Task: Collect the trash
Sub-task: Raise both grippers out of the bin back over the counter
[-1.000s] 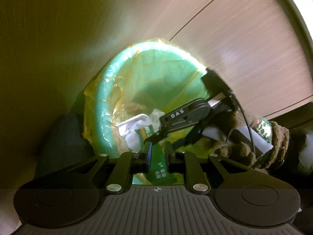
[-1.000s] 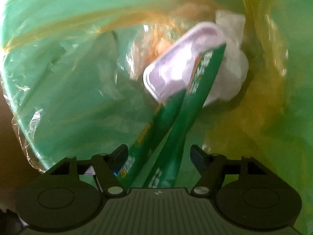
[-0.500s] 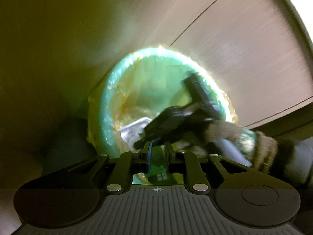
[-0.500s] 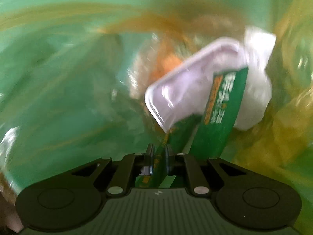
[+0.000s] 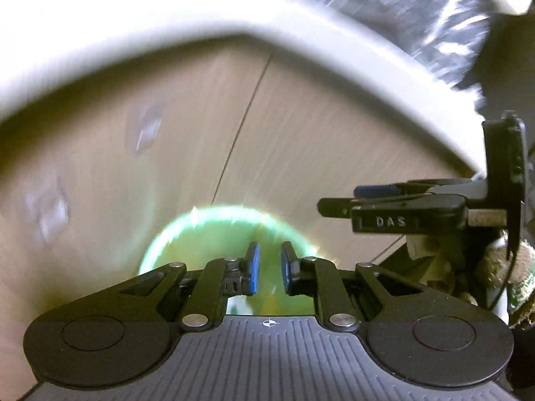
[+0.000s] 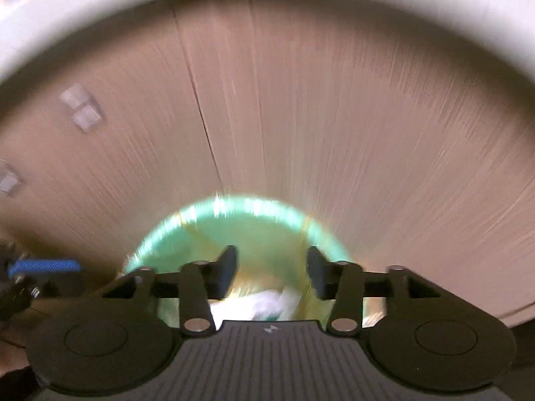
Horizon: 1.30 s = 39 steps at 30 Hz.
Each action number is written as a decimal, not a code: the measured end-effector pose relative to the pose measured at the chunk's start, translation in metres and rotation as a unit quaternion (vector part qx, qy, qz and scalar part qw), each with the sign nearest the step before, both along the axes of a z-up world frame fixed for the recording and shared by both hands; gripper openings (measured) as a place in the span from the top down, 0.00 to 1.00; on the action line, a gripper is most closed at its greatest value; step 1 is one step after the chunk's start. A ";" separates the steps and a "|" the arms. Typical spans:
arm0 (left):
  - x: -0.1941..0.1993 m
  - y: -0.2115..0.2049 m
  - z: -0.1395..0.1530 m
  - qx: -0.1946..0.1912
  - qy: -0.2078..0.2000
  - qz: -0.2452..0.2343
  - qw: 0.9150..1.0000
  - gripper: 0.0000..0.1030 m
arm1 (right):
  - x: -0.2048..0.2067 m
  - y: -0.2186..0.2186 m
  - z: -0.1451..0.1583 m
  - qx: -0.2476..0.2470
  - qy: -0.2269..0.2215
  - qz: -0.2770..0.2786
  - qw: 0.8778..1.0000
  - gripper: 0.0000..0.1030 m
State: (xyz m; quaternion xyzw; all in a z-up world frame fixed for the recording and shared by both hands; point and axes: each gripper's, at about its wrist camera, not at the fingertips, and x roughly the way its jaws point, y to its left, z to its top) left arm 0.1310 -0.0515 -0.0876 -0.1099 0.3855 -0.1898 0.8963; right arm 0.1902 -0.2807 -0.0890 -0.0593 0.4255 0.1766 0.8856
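Trash (image 6: pixel 267 304) is lying at the bottom of the green bin (image 6: pixel 174 234), pale crumpled pieces showing under a yellowish liner; individual items are too blurred to identify. Right tongs (image 6: pixel 271 272) are opening, standing spread with nothing between them, hanging directly above the bin mouth, consistent with a drop just completed. Left tongs (image 5: pixel 269 267) are sitting nearly pressed together, a narrow gap showing and nothing pinched, likewise over the bin (image 5: pixel 157 250). Bin is standing on the floor against the wood-grain cabinet front (image 6: pixel 334 117), below the pale desk edge (image 5: pixel 167 33).

Left gripper (image 5: pixel 269 269) jaws narrowly apart, empty; right gripper (image 6: pixel 271 275) jaws opening, empty.
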 end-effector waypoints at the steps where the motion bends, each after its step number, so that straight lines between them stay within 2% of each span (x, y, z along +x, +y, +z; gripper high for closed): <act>1: -0.004 -0.002 0.015 0.003 -0.017 -0.001 1.000 0.84 | -0.006 -0.002 0.020 0.006 -0.028 0.002 1.000 0.30; 3: -0.012 -0.003 0.044 0.015 -0.050 0.002 0.999 0.84 | -0.012 -0.009 0.052 0.025 -0.067 0.009 0.997 0.28; 6: -0.026 0.004 0.089 0.041 -0.092 0.021 0.995 0.84 | -0.013 -0.012 0.090 0.052 -0.102 0.014 0.993 0.27; 9: -0.035 0.017 0.122 0.066 -0.103 0.046 0.991 0.84 | -0.010 0.001 0.114 0.062 -0.118 0.020 0.991 0.27; 13: -0.035 0.037 0.156 0.097 -0.097 0.071 0.988 0.84 | -0.004 0.026 0.130 0.065 -0.144 0.040 0.987 0.27; 16: -0.029 0.056 0.169 0.107 -0.082 0.071 0.988 0.84 | -0.002 0.047 0.135 0.064 -0.163 0.056 0.983 0.26; 21: 0.001 0.101 0.183 0.088 -0.043 0.078 0.992 0.84 | 0.006 0.078 0.145 0.057 -0.163 0.068 0.983 0.25; 23: 0.010 0.128 0.194 0.081 -0.056 0.101 0.990 0.84 | 0.006 0.087 0.145 0.048 -0.163 0.073 0.983 0.25; 27: 0.032 0.188 0.214 0.086 -0.091 0.165 0.978 0.84 | 0.010 0.096 0.141 0.035 -0.167 0.071 0.983 0.25; 31: 0.057 0.240 0.215 0.115 -0.115 0.239 0.957 0.84 | 0.023 0.092 0.132 0.038 -0.145 0.044 0.988 0.25; 33: 0.072 0.256 0.205 0.122 -0.107 0.268 0.950 0.84 | 0.029 0.088 0.125 0.038 -0.129 0.034 0.990 0.25; 37: 0.092 0.284 0.176 0.088 -0.053 0.311 0.945 0.84 | 0.035 0.079 0.116 0.036 -0.112 0.020 0.993 0.25; 39: 0.094 0.289 0.167 0.078 -0.042 0.316 0.945 0.84 | 0.034 0.074 0.114 0.036 -0.109 0.016 0.993 0.25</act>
